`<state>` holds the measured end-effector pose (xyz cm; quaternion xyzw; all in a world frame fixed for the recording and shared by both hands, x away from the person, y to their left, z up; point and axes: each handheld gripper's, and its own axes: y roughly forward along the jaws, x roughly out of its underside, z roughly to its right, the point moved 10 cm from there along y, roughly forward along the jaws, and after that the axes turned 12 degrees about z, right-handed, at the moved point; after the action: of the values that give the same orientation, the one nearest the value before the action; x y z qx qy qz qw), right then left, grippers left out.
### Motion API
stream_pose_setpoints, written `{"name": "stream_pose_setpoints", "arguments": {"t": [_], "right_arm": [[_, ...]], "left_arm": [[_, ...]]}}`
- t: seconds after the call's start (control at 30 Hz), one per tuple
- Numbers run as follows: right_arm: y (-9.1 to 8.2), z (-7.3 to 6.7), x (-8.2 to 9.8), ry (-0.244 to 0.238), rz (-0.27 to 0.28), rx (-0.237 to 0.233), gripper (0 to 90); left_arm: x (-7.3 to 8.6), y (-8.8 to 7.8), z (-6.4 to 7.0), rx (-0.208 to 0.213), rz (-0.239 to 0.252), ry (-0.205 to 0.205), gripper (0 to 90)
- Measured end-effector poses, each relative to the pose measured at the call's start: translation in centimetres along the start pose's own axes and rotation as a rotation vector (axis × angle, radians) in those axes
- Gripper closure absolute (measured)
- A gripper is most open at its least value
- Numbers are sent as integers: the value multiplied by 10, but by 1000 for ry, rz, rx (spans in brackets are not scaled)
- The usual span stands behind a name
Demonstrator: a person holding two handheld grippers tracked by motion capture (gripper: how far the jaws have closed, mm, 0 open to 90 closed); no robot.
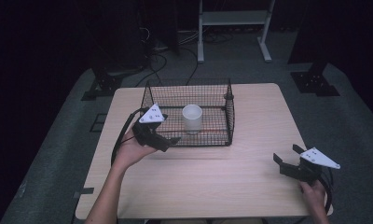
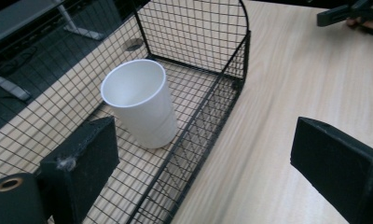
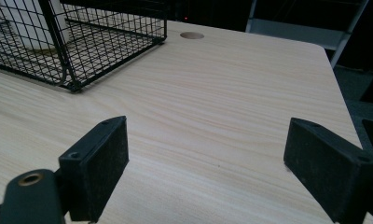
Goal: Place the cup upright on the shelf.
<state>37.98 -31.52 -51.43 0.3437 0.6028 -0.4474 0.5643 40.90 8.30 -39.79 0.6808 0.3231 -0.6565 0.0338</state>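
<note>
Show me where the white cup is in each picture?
High view: the white cup stands upright in the middle, inside the wire basket.
Left gripper view: the cup is left of centre, inside the basket, beyond the left hand-held gripper.
Right gripper view: the cup shows at the top left corner, behind the basket's mesh.
Shared landmark: the black wire basket.

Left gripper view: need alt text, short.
A white cup stands upright inside a black wire basket on a light wooden table. The left gripper has its jaws open and empty, straddling the basket's near wall. The right gripper shows at the top right corner.
</note>
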Motion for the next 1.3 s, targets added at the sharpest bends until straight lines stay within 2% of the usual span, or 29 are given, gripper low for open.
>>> {"name": "stream_pose_setpoints", "arguments": {"t": [0.13, 0.27, 0.33, 0.4, 0.73, 0.8, 1.0, 1.23, 1.3], "right_arm": [[0, 0, 0, -1, -1, 1, 130], [0, 0, 0, 2, -1, 1, 131], [0, 1, 0, 4, -1, 3, 131], [0, 1, 0, 4, -1, 3, 130], [0, 1, 0, 2, -1, 3, 130], [0, 1, 0, 2, -1, 3, 130], [0, 1, 0, 1, -1, 3, 131], [0, 1, 0, 2, -2, 4, 131], [0, 1, 0, 4, -2, 4, 131]], "left_arm": [[4, -2, 4, -2, 6, -11, 70], [8, -4, 7, -7, 6, -5, 69], [8, -6, 10, 5, 19, -19, 69], [11, -7, 12, -1, 19, -15, 69], [25, -17, 18, -18, 44, -52, 69], [27, -17, 20, -15, 29, -51, 69], [29, -20, 25, -17, 38, -45, 69], [39, -23, 35, -26, 19, -26, 69], [39, -26, 37, -25, 29, -31, 69]]}}
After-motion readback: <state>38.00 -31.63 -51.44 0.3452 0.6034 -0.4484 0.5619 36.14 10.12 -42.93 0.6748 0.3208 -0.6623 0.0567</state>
